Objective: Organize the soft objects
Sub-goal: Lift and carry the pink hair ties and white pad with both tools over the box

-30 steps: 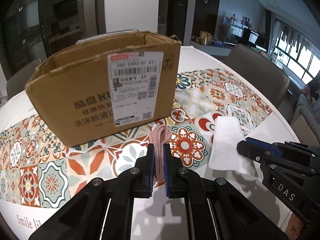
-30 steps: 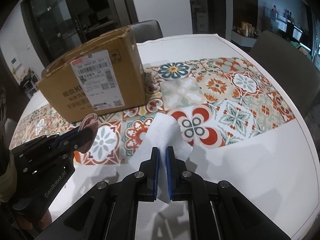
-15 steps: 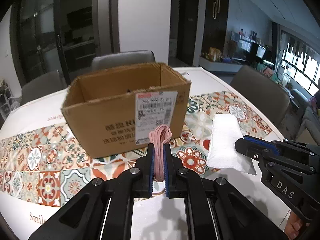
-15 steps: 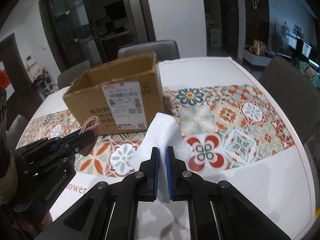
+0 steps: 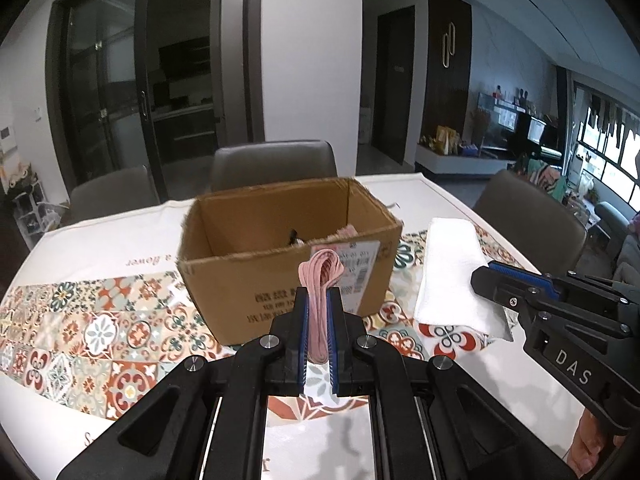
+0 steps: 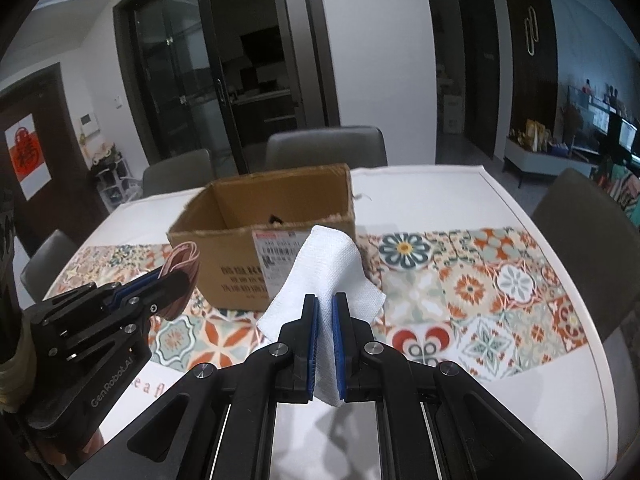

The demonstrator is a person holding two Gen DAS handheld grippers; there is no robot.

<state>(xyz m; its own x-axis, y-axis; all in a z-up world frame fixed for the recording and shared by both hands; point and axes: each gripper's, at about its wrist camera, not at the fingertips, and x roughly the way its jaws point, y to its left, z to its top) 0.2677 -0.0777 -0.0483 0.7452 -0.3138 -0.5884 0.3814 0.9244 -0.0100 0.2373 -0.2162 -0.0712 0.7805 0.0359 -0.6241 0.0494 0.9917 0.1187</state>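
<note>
Both loads soft and feather-light, likely to sag, swing or slip free unless pinched across the bunched middle. Left gripper pressed tight on a pink cord bundle, looped strands fanning out above the blue pads, limp tail hanging below; held in the air just short of the cardboard box. Right gripper clamped on a folded white cloth, woven, floppy, draping to both sides of the fingers; also off the table, close to the box's near right corner. Box open-topped, brown, white shipping label on the near wall, standing on a tablecloth with bright floral tile pattern. Something dark and a scrap of pink already lying inside, too small to identify. Grey chairs beyond the table.
</note>
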